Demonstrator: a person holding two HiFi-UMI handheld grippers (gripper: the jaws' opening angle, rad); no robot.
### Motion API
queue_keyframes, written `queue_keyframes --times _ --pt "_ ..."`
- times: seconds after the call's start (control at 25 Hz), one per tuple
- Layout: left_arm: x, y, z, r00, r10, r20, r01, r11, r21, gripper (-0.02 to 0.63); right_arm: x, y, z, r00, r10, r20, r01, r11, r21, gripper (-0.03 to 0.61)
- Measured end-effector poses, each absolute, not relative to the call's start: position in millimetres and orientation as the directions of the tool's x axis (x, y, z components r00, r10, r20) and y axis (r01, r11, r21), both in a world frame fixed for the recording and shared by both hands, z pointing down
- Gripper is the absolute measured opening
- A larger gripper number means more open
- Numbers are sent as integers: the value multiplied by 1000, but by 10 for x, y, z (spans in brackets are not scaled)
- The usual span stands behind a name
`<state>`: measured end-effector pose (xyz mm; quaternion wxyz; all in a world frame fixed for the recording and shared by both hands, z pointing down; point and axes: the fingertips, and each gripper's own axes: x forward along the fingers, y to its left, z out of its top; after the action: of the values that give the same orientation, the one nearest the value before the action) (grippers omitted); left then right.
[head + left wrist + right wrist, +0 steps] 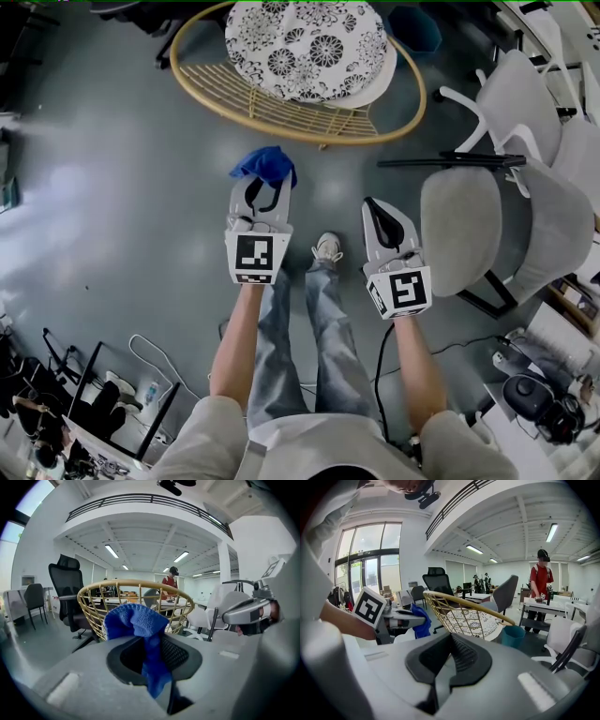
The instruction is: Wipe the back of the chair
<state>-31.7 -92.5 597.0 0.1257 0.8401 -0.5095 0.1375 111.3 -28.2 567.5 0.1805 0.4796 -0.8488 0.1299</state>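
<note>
Round golden rattan chair with floral cushion (pixel 202 89) straight ahead, back rim untouched; blue microfibre cloth (pixel 265 164) just short of it, pinched in left gripper (pixel 262 192). Right gripper (pixel 378 214) pressed together, empty, near grey padded office chair (pixel 459 234). Likely approach step; next move: carry cloth forward onto back rim, press, sweep along

No words, brands or numbers could be read anywhere. The left cube (pixel 255 258) on the left gripper (pixel 266 187) and the right cube (pixel 401 291) on the right gripper (pixel 376 208) bore only black-and-white square marker patterns.
</note>
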Motion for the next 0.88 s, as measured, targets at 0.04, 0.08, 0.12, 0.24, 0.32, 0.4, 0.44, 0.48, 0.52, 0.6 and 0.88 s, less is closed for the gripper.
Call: queue_keyframes --times 0.04,0.08,0.12,0.24,0.32,0.4,0.44,0.48,0.52,0.6,0.88 --pt "-321 -974 5936 441 -826 352 -892 -446 70 77 1115 -284 5674 -475 -767 432 -861 506 -47 0" --pt "-326 -1029 5910 437 -830 346 -894 -442 68 77 1118 -288 5674 -474 -767 432 -862 506 -47 0" --pt "-329 -1086 5893 434 -834 342 -896 -439 66 77 1120 -293 5675 -473 -768 432 -862 505 -47 0" --pt "-320 -1222 5862 432 -838 334 -897 -439 59 77 1116 -292 5683 -474 -767 432 -862 505 -50 0" --pt "-296 -1304 5820 436 -840 324 -895 -443 54 77 1115 -300 5681 -475 -767 430 -861 506 -50 0" --pt "-266 -1370 5793 438 -841 318 -893 -447 46 77 1123 -301 5685 -475 -768 430 -861 505 -50 0" --pt "-259 -1393 5793 437 -841 319 -893 -447 44 77 1126 -299 5690 -475 -767 431 -862 505 -51 0" --pt "-256 -1410 5800 436 -841 321 -894 -446 45 77 1129 -300 5696 -475 -767 432 -862 505 -51 0" --pt "-252 -1420 5812 435 -841 322 -894 -445 46 77 1133 -302 5701 -475 -766 433 -862 505 -51 0" --pt "-242 -1440 5834 435 -840 324 -895 -444 49 77 1140 -312 5709 -474 -766 434 -862 505 -51 0" --pt "-225 -1502 5977 430 -833 348 -897 -438 60 76 1153 -341 5754 -470 -764 443 -864 500 -55 0"
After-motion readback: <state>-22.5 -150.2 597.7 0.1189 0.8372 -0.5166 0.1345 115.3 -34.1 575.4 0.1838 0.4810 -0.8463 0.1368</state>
